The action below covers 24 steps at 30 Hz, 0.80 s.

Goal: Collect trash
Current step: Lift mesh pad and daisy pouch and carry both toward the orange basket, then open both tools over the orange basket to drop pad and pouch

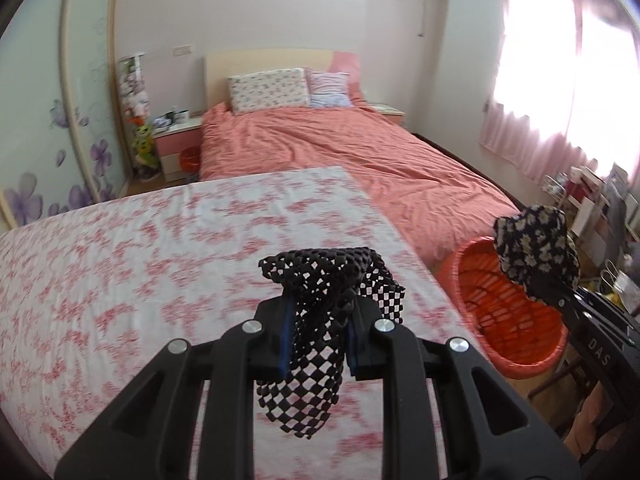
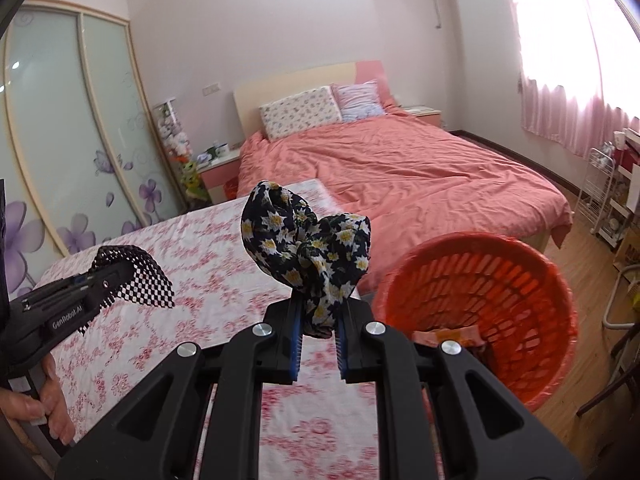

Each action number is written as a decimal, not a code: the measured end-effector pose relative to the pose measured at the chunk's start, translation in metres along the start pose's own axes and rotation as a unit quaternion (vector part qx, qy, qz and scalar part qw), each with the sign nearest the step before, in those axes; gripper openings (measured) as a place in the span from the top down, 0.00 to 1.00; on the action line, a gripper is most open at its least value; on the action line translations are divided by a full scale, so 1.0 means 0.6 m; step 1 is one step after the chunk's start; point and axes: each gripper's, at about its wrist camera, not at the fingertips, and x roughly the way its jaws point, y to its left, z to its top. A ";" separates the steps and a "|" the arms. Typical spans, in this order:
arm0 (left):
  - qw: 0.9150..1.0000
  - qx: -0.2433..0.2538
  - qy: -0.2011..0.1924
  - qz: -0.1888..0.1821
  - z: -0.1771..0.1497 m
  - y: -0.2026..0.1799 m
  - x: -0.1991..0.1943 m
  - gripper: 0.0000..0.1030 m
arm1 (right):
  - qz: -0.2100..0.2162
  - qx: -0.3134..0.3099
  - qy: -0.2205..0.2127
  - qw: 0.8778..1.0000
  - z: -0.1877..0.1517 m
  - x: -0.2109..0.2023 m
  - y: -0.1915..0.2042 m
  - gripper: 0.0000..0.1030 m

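While held clear of the flowered table cloth point(image 1: 120, 264), the left gripper point(image 1: 318, 332) clamps black mesh point(image 1: 316, 300). Right wrist view: the right gripper point(image 2: 318, 330) pinches a daisy-print rag point(image 2: 308, 248) beside the orange basket point(image 2: 552, 280), presumably for dropping in.

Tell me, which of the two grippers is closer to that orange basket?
Right. The right gripper, clamped on a flowered cloth, is just beside the orange basket, near its rim. The left gripper, holding black mesh, is farther off, above the floral-covered table.
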 end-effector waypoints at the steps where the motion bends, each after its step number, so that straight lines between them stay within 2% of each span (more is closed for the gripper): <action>1: 1.000 0.005 0.001 -0.008 0.001 -0.014 0.003 0.80 | -0.004 0.004 -0.002 1.000 0.001 -0.004 -0.011 0.87; 7: 0.998 0.032 0.008 -0.056 0.008 -0.098 0.027 0.80 | -0.032 0.028 -0.012 0.999 0.007 -0.016 -0.071 0.87; 18: 0.986 0.078 0.025 -0.144 0.008 -0.258 0.082 0.79 | -0.079 0.082 -0.015 0.993 0.010 -0.017 -0.182 0.87; 22: 0.982 0.081 0.039 -0.164 0.010 -0.295 0.113 0.79 | -0.087 0.102 -0.009 0.991 0.012 -0.004 -0.209 0.87; 24: 0.982 0.085 0.045 -0.161 0.009 -0.311 0.130 0.75 | -0.083 0.114 0.000 0.990 0.014 0.010 -0.221 0.86</action>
